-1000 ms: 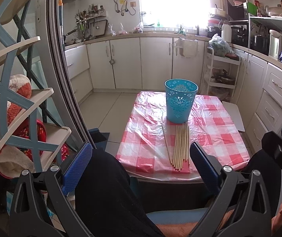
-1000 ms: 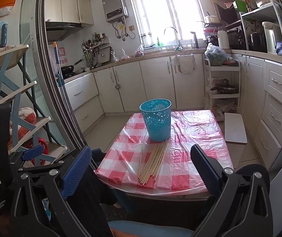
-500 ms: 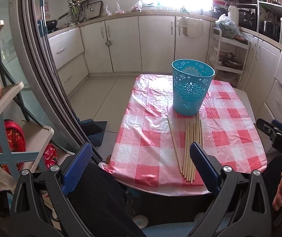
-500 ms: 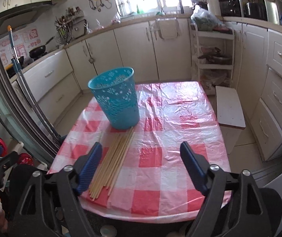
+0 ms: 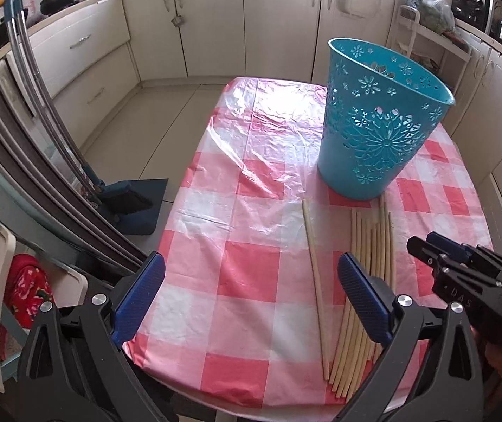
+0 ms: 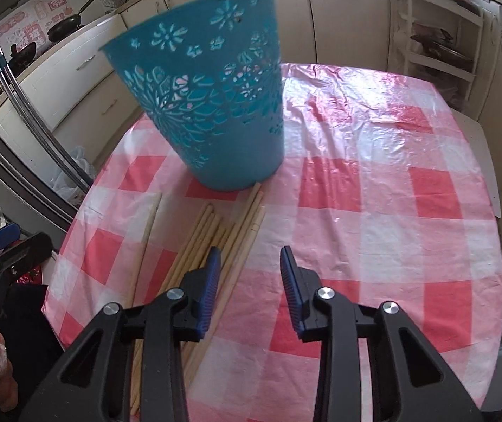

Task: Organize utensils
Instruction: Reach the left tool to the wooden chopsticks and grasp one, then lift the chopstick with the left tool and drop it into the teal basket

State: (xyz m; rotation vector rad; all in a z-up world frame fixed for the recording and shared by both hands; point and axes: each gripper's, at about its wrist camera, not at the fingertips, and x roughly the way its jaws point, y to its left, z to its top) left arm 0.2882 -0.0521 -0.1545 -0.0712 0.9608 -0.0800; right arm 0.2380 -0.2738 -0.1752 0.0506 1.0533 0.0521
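Right tool (image 6: 250,293): jaws narrowing, part-open, nothing between them, descending beside chopsticks (image 6: 212,235). Left tool (image 5: 251,299): wide open, empty. Basket (image 6: 208,105) awaiting filling.

My left wrist camera looks steeply down from the near edge of the table (image 5: 251,281), close in, with the blue basket (image 5: 374,133) upper right of the frame and the chopsticks (image 5: 367,281) at lower right. My right wrist camera faces down still closer, the blue basket (image 6: 212,105) filling upper left. Both share the table (image 6: 374,228), basket, chopsticks (image 6: 208,239) and cabinets behind.
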